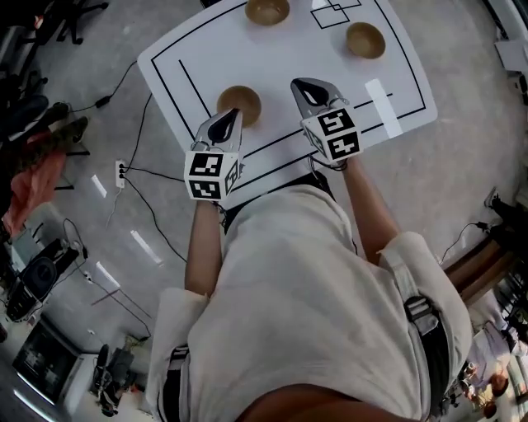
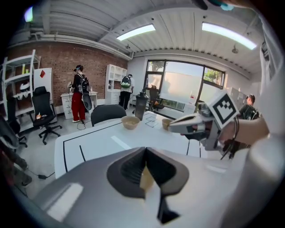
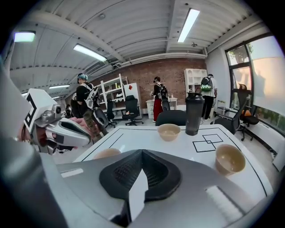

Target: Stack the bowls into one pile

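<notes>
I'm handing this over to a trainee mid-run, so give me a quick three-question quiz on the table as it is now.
1. How many bowls stand on the table?
2. True or false: two bowls are already nested.
3. Which gripper is closer to the near bowl: A) left gripper or B) right gripper?
Key: 1. Three: near bowl, far bowl, right-hand bowl. 2. False; all stand apart. 3. A.

A white table (image 1: 280,58) was marked with black lines. A dark shaker bottle (image 3: 194,113) stood upright near its far edge, and a black office chair (image 3: 173,117) sat just beyond that edge. A power strip (image 1: 122,171) with trailing cables lay on the floor to the table's left. Well beyond the table a person in red trousers (image 3: 159,101) stood before a brick wall (image 3: 147,75).
</notes>
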A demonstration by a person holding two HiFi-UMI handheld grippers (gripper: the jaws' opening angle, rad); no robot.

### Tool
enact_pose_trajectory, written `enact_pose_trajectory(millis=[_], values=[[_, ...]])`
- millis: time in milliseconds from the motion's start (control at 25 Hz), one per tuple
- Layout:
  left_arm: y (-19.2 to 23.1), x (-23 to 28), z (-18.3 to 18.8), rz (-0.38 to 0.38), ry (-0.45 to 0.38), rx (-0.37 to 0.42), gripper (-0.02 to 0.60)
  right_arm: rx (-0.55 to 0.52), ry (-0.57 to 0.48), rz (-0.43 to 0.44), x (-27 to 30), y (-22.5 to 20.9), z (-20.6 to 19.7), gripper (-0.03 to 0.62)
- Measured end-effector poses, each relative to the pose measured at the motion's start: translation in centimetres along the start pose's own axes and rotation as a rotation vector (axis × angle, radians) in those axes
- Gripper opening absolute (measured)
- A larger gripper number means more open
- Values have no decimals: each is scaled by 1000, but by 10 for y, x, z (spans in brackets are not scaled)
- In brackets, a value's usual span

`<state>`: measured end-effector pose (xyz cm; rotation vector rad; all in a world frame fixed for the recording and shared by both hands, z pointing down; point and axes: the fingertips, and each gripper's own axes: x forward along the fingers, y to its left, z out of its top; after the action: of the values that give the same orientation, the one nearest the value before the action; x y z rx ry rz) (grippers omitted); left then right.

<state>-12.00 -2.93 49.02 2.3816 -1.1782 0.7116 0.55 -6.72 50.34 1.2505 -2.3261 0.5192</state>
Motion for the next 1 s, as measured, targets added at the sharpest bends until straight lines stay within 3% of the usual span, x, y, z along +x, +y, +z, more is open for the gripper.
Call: enact_pose_trajectory(millis=[200,560,720,840,1000], values=[[-4,8,-10,54,21,-55,2,-94,24,48,12,-3,5,-2],[33,12,-14,161,37,-152,2,-546,89,-69,64,-39,24,-2],[52,10,-19,191,37,-184,2,-628,111,-85,104,-47,25,-2],[58,2,-24,212,38,-209,2,-607,106,-78,120,-47,32,0],[61,3,-34,185,42,-238,2,-636,112,-126,133,-51,38,0]])
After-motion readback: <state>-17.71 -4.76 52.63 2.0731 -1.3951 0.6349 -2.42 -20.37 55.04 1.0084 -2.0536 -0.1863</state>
